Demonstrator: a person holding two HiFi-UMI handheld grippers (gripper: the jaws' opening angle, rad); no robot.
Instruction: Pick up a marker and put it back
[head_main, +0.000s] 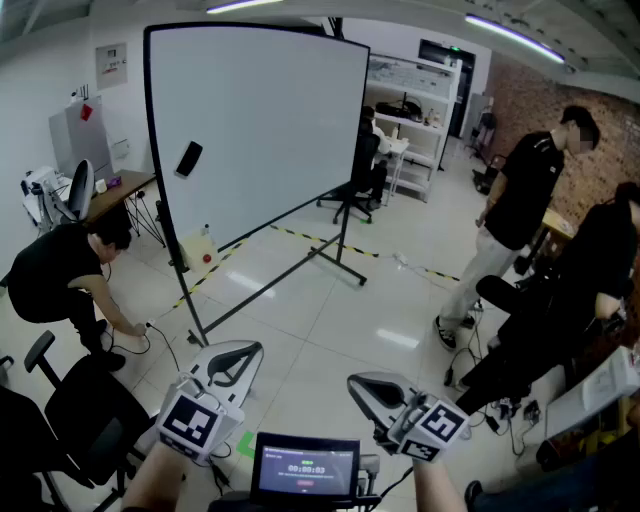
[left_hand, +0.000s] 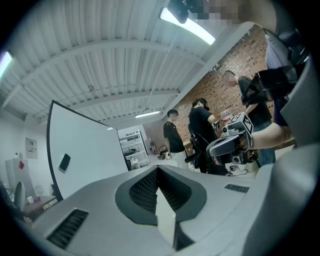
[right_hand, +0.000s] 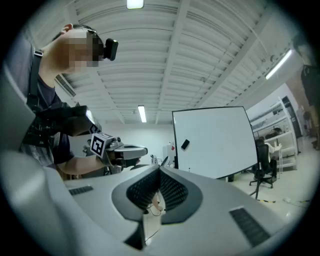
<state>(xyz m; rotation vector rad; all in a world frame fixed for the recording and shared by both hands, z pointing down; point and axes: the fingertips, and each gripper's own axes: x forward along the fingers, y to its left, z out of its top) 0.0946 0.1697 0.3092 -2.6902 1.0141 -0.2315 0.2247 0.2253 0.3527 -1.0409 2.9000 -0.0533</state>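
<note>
No marker shows in any view. A large whiteboard (head_main: 260, 130) stands on a black wheeled frame ahead of me, with a black eraser (head_main: 188, 158) stuck near its left edge. My left gripper (head_main: 232, 352) and right gripper (head_main: 366, 386) are held low in the head view, side by side, well short of the board. In the left gripper view the left gripper (left_hand: 158, 170) has its jaws together with nothing between them. The right gripper (right_hand: 160, 170) looks the same in its own view, shut and empty. The whiteboard (right_hand: 215, 142) and eraser (right_hand: 185, 144) lie beyond its tip.
A person (head_main: 60, 270) crouches on the floor left of the board, beside a black office chair (head_main: 90, 410). Two people (head_main: 520, 200) stand at the right. Shelving (head_main: 415, 100) lines the back wall. Striped tape (head_main: 300, 237) crosses the floor. A small screen (head_main: 305, 468) sits at my chest.
</note>
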